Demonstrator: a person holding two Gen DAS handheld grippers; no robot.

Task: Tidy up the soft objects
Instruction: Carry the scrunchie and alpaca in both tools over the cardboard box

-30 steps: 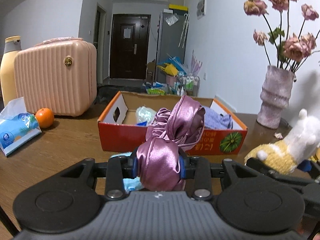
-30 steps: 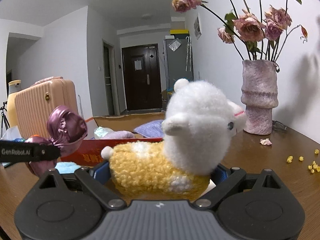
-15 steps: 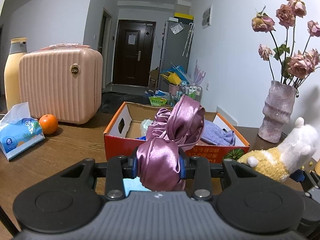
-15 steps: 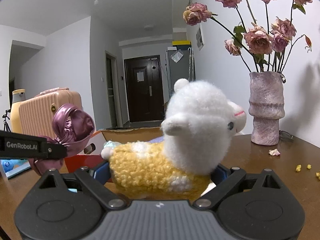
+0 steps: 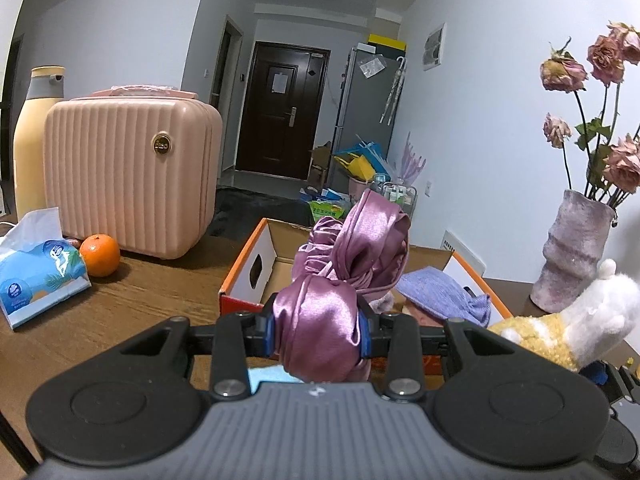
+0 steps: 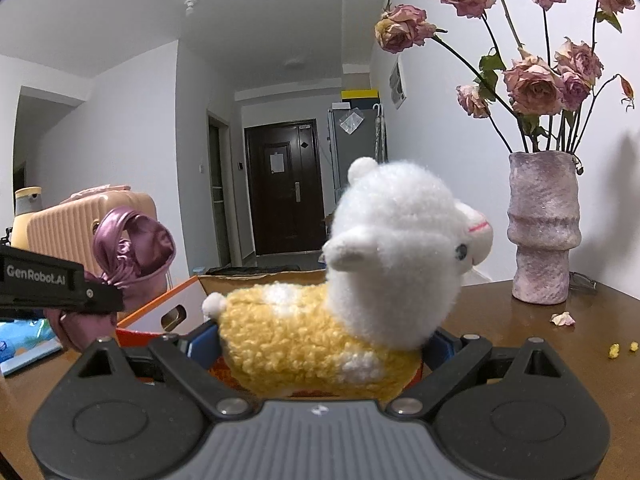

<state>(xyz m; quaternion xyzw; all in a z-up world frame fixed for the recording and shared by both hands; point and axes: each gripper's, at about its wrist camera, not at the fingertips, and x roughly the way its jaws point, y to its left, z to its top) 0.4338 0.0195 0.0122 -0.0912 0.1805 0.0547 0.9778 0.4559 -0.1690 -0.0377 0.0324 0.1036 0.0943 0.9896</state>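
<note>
1. cardboard box [image 5: 248, 268]: this is the landmark and, by judgement, the drop target. it sits open-topped on the wooden table [image 5: 120, 300], and a lavender cloth [image 5: 436, 292] already lies inside against its right wall. plan both releases for the bare floor left of that cloth.
2. plush sheep [image 6: 352, 296]: the right gripper [image 6: 320, 344] clamps its yellow body from both sides with the jaws set fairly wide. the toy is off the table, at the box's near right corner and roughly level with its rim. carry it clear over the near wall before lowering, since the white head overhangs the pads and could catch the rim.
3. satin scrunchie [image 5: 340, 288]: the left gripper [image 5: 318, 332] is at its narrowest, pinching the lower bundle; the upper loops stand free above the pads. it hangs in front of the box's near wall. lift it until the trailing fabric passes the rim.
4. sequence: the two tools are close beside each other at the box's near side. enter one at a time to avoid contact.
5. release: open only when each item is inside the box walls.
</note>
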